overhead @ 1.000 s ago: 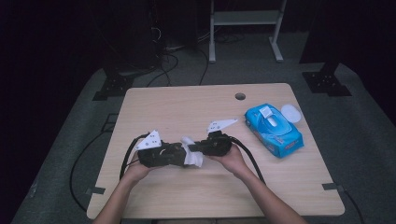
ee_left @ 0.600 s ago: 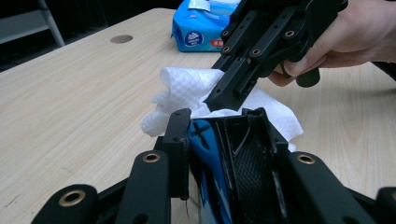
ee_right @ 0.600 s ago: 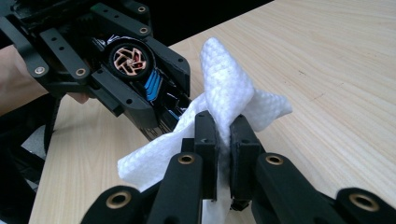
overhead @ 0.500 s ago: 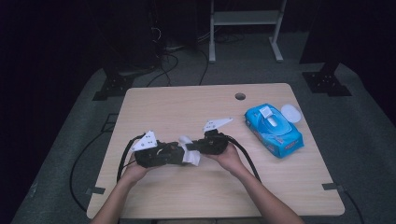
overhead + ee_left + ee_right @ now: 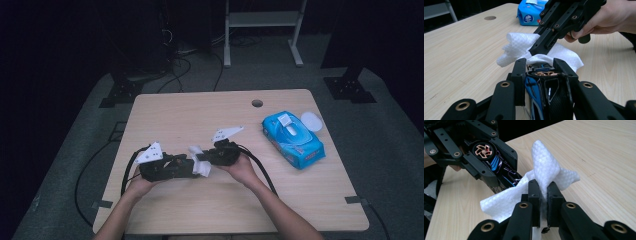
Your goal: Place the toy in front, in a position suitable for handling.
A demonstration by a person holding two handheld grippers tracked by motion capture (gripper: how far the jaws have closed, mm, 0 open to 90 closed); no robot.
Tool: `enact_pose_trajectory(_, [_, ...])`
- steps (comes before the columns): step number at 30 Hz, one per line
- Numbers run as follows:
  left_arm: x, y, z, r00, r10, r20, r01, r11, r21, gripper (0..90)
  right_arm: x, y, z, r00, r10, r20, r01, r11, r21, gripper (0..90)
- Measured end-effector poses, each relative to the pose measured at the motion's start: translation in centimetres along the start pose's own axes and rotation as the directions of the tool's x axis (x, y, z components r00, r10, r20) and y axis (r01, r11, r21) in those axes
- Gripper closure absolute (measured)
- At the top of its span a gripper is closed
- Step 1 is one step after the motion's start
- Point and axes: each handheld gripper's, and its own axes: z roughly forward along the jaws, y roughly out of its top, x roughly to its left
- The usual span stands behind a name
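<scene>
Left gripper [image 5: 541,66] clamps toy car [image 5: 487,157], right gripper [image 5: 543,188] pinches wet wipe [image 5: 546,173]. Wipe could slip free mid-rub, grip looks thin.

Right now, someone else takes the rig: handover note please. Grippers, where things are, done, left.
Left gripper: shut on a black-and-blue toy car, held just above the table, nose toward the other gripper.
Right gripper: shut on a white wet wipe, pressed against the car's front end.
Blue wipe pack: on the table to the right, flap open, a round white lid beside it.
Done: wipe pulled out, car picked up, wipe on the car.
Left: probably finish wiping, then set both down.
</scene>
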Motion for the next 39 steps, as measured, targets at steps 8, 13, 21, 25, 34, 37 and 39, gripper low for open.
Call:
enact_pose_trajectory(8, [0.1,-0.8,0.3,0.9999,-0.002,-0.016,0.002,1.0000,0.009,64.1,0.2,0.3,0.2,0.9993,-0.026,0.026,0.026,1.000,0.013,83.6])
enact_pose_trajectory(13, [0.4,-1.6,1.6,0.9998,-0.017,0.005,0.017,0.9984,0.053,68.1,0.1,0.4,0.3,0.9969,-0.050,0.060,0.048,0.998,0.034,83.6])
enact_pose_trajectory(21, [0.4,-0.6,3.4,0.9997,0.024,0.010,-0.025,0.9931,0.114,61.0,-0.2,0.1,0.1,0.9922,-0.075,0.100,0.070,0.996,0.051,83.4])
enact_pose_trajectory(25, [0.3,0.1,3.9,0.9984,0.056,0.001,-0.056,0.9842,0.168,53.7,0.0,0.2,0.0,0.9909,-0.084,0.105,0.079,0.996,0.051,83.5])
enact_pose_trajectory(34, [0.3,0.2,4.2,0.9975,0.067,-0.024,-0.062,0.9836,0.170,46.2,-0.2,-0.1,-0.3,0.9911,-0.076,0.109,0.071,0.996,0.052,83.5])
enact_pose_trajectory(37, [0.5,-0.1,4.4,0.9982,0.054,-0.025,-0.048,0.9772,0.207,46.4,-0.3,-0.2,-0.4,0.9911,-0.080,0.107,0.074,0.996,0.057,83.4])
enact_pose_trajectory(39, [0.6,-0.4,4.5,0.9978,0.060,-0.029,-0.052,0.9748,0.217,47.1,-0.3,-0.2,-0.4,0.9914,-0.077,0.106,0.071,0.996,0.055,83.4])
